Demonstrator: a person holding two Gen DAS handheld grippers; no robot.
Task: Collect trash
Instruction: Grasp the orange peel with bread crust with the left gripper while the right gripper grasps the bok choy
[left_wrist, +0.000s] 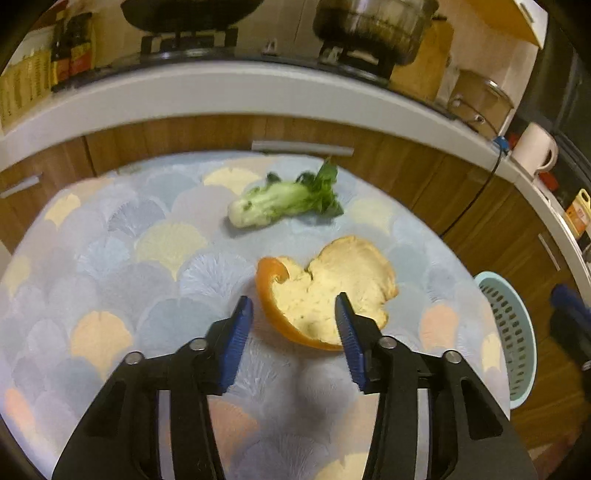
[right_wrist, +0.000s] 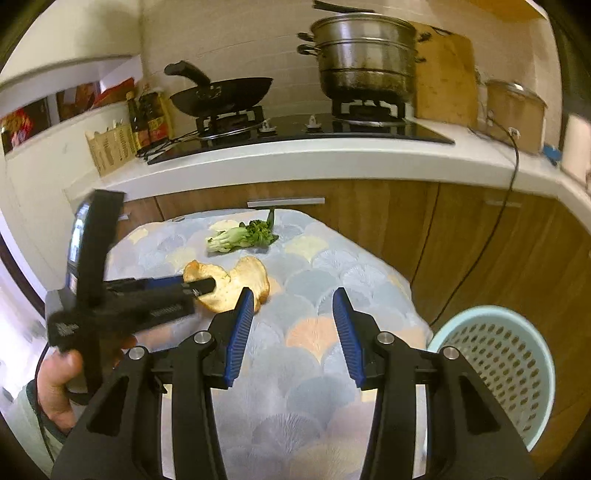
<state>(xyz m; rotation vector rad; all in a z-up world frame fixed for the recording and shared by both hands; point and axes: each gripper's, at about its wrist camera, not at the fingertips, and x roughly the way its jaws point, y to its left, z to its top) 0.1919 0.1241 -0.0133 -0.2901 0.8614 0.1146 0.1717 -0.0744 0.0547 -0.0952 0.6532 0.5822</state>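
Note:
An orange peel (left_wrist: 325, 291) lies on the patterned cloth of the table (left_wrist: 110, 258), white side up. My left gripper (left_wrist: 293, 310) is open, its fingertips either side of the peel's near left part, just above it. A bok choy piece (left_wrist: 280, 201) lies beyond the peel. In the right wrist view the left gripper (right_wrist: 199, 286) reaches over the peel (right_wrist: 243, 280), with the bok choy (right_wrist: 240, 236) behind. My right gripper (right_wrist: 291, 306) is open and empty over the cloth, right of the peel. A light blue perforated basket (right_wrist: 498, 365) stands at the table's right, also seen in the left wrist view (left_wrist: 513, 332).
A white counter (right_wrist: 295, 158) with wooden cabinets below runs behind the table. On it are a stove with a black wok (right_wrist: 221, 94) and a steel steamer pot (right_wrist: 365, 59), bottles (right_wrist: 147, 118), and a white mug (left_wrist: 535, 151). A black cable (right_wrist: 480, 240) hangs down the cabinets.

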